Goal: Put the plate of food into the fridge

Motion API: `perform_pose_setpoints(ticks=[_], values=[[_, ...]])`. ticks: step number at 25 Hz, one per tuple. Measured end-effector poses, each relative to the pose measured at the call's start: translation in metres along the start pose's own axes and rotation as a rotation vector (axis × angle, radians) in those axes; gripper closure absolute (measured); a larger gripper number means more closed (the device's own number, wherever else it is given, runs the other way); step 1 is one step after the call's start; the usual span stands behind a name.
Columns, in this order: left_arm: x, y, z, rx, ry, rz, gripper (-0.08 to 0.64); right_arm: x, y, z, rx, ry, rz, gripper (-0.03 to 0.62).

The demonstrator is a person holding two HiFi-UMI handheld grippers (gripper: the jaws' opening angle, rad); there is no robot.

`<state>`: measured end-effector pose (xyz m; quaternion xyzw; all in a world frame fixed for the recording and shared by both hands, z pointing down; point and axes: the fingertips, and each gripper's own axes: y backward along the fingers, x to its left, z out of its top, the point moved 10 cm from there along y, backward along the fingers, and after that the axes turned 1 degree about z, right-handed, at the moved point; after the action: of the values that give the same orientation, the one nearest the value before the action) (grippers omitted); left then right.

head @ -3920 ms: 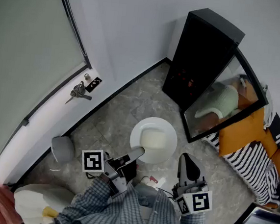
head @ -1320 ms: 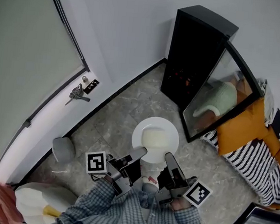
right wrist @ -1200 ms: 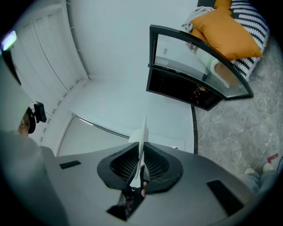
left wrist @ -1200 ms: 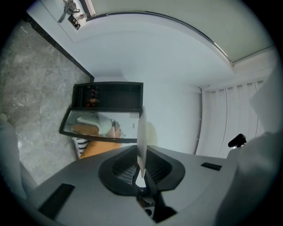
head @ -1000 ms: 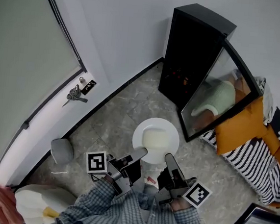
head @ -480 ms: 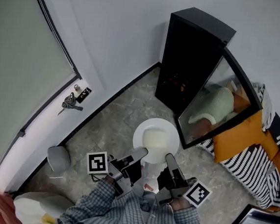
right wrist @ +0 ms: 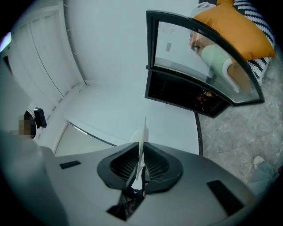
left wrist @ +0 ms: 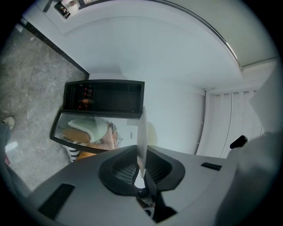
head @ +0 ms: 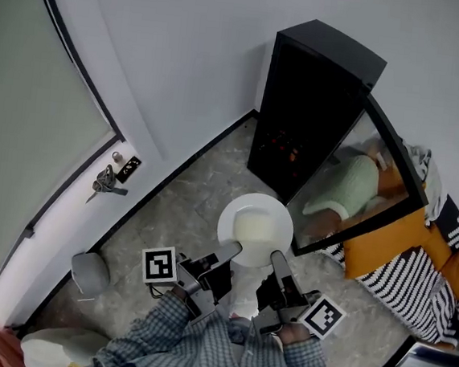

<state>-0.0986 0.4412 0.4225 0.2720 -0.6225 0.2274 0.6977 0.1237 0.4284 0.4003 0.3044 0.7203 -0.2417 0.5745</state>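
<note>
Plate (head: 226, 219) rim pinched by left hand-held gripper (head: 229, 253) and right hand-held gripper (head: 274, 260), food (head: 255, 228) seen only overhead

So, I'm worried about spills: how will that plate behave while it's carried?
Probably rigid: the plate lies flat though held only at its near rim. Likely prone to tipping, since the left tool and right tool pinch one side.

There is one plate (head: 255, 229), one black fridge (head: 315, 90) with one glass door (head: 359, 183), two grippers (left gripper (head: 228, 253), right gripper (head: 275, 262)) and one bunch of keys (head: 104, 183).
</note>
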Motion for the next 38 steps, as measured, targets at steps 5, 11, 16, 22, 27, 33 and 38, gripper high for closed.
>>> perform_pose_setpoints(ticks=[5,11,16,22,27,33,38], values=[[0.000,-0.022,0.026,0.014,0.007,0.005,0.515,-0.004,-0.024,0.018,-0.021,-0.003,-0.011,0.551],[0.005,-0.045,0.062,0.013,0.015,0.013,0.515,-0.014,-0.060,0.038,-0.024,-0.005,-0.020,0.551],[0.007,-0.060,0.088,0.025,0.007,0.013,0.515,-0.020,-0.086,0.050,-0.028,0.002,-0.019,0.551],[0.009,-0.068,0.100,0.032,0.013,0.020,0.515,-0.023,-0.096,0.056,-0.033,0.002,-0.035,0.552],[0.013,-0.075,0.105,0.031,0.031,0.031,0.515,-0.026,-0.101,0.063,-0.028,-0.003,-0.060,0.552],[0.014,-0.088,0.119,0.023,0.025,0.038,0.515,-0.031,-0.118,0.077,-0.009,-0.013,-0.064,0.552],[0.016,-0.108,0.131,0.000,0.028,0.033,0.515,-0.037,-0.135,0.098,0.007,-0.016,-0.058,0.552]])
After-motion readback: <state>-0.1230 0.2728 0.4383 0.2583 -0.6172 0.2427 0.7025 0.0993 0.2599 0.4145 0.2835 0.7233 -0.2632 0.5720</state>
